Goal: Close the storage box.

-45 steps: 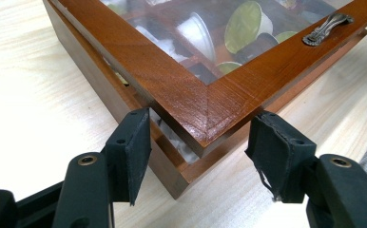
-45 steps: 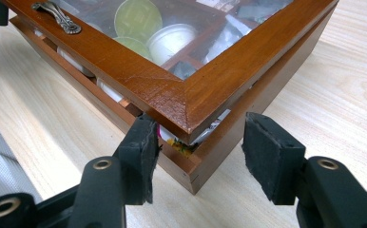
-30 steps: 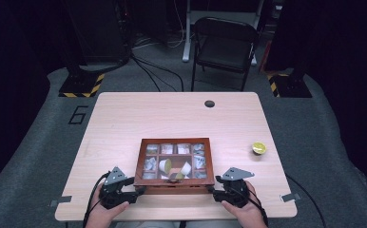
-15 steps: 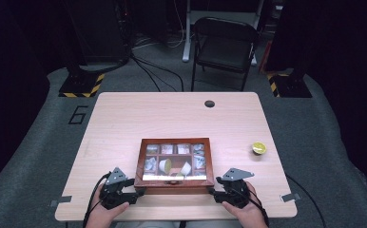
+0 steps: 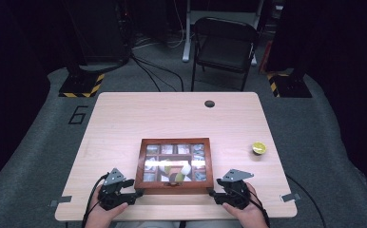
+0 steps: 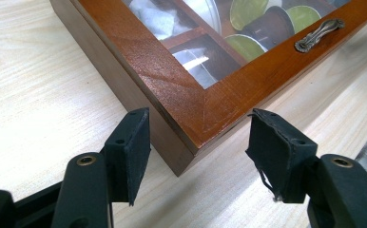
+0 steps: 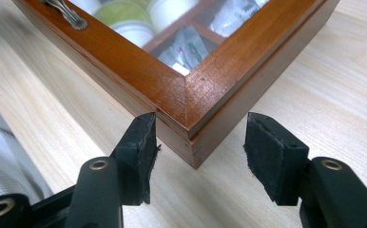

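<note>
High view: glare hides wooden box (image 5: 175,165) contents.

The table (image 5: 172,118) is seen from above its near edge in the high view, facing forward and down, with the wooden box (image 5: 174,165) well below. The box's near-left corner (image 6: 191,142) and near-right corner (image 7: 191,142) are viewed closely from the gripper cameras; the box is shared by all three.

Glossy varnished wooden box (image 6: 181,102) with glass lid; matt pale wood-grain table (image 5: 124,123).
</note>
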Demonstrator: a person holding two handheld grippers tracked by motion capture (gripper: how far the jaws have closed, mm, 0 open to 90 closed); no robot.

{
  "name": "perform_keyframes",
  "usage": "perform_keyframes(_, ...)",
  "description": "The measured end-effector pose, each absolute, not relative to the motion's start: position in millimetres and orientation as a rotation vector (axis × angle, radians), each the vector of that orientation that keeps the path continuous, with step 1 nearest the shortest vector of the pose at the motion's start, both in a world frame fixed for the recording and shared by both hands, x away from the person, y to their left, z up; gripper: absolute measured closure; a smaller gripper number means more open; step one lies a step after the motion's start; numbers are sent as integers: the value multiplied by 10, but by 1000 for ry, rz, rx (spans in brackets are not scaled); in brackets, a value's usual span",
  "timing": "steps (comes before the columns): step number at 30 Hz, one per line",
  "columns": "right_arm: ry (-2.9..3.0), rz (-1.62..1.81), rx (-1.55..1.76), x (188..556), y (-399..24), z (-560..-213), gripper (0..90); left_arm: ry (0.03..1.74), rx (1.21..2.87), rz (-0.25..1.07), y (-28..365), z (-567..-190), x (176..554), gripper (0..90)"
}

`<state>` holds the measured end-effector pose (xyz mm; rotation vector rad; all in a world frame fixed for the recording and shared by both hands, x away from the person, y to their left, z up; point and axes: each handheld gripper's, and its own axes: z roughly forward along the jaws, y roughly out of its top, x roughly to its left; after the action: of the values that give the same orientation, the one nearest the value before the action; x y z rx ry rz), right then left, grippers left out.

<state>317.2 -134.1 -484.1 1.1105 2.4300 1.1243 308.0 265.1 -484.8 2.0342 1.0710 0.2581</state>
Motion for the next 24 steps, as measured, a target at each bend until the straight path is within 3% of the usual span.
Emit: perform_keyframes(24, 2259, 1261, 1191, 3266, -1688, -4641, 423, 1131, 1922, 341, 2823, -4729, 3198, 387)
